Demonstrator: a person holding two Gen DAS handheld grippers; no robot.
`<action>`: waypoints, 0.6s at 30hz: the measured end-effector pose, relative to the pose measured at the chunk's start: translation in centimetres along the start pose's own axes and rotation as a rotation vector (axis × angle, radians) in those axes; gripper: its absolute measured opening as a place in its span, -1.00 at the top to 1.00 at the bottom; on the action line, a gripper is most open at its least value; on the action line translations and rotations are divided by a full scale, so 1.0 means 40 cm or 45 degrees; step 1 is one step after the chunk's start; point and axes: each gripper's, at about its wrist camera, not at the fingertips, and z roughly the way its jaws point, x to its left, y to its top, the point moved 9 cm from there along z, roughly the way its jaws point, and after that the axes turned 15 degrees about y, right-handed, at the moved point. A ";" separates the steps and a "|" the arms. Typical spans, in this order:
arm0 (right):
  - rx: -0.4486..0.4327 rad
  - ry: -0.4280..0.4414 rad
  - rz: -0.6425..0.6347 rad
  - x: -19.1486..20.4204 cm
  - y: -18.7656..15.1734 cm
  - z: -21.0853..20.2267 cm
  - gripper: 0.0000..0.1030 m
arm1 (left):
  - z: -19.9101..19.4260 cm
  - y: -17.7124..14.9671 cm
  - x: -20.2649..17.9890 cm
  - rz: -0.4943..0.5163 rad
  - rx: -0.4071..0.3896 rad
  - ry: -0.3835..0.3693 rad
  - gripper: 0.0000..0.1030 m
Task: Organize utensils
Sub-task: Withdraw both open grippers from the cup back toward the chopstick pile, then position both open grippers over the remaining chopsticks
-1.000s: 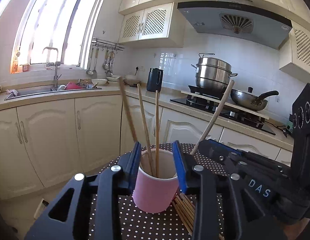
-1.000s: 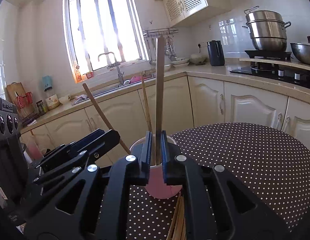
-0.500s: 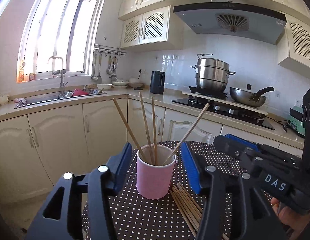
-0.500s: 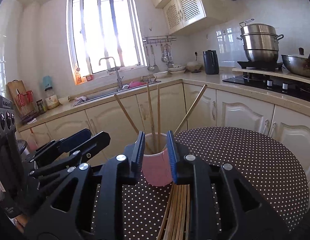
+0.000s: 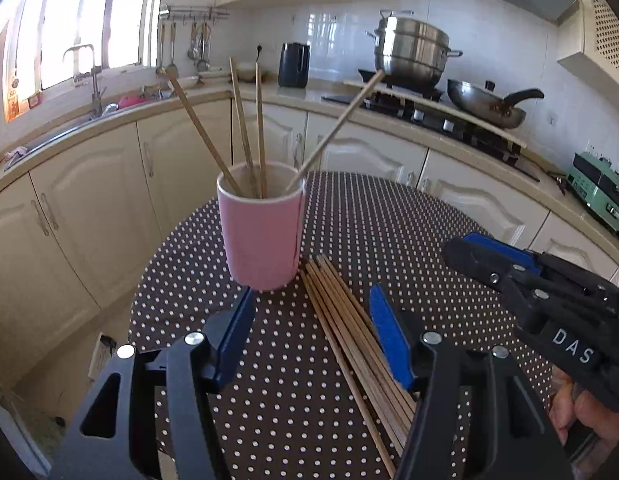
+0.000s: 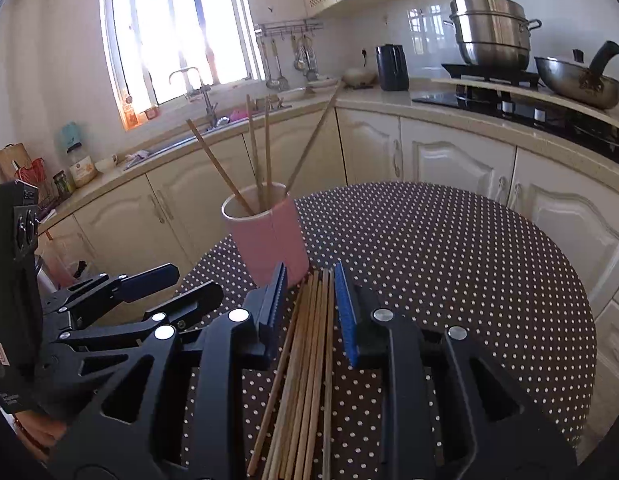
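Note:
A pink cup (image 5: 261, 236) stands on the dotted round table (image 5: 389, 232) with several wooden chopsticks (image 5: 245, 120) standing in it. A bundle of loose chopsticks (image 5: 349, 328) lies flat on the table just in front of the cup. My left gripper (image 5: 311, 304) is open and empty, pulled back from the cup. My right gripper (image 6: 309, 280) is open and empty, its jaws either side of the loose chopsticks (image 6: 305, 360), just short of the cup (image 6: 269, 236). The right gripper also shows in the left wrist view (image 5: 521, 280).
Cream kitchen cabinets (image 5: 89, 200) curve around behind the table. A counter carries a sink (image 5: 69, 120), a black kettle (image 5: 293, 64), a steel pot (image 5: 409, 48) and a wok (image 5: 485, 104) on the stove. The table edge drops off at the left (image 5: 149, 280).
The right gripper let go of a chopstick into the cup and opened. Both grippers drew back from the cup and lowered toward the loose chopsticks on the table.

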 end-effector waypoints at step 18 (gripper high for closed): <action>0.290 -0.032 0.145 -0.093 -0.141 0.075 0.35 | 0.176 -0.156 -0.030 0.091 0.456 0.093 -0.15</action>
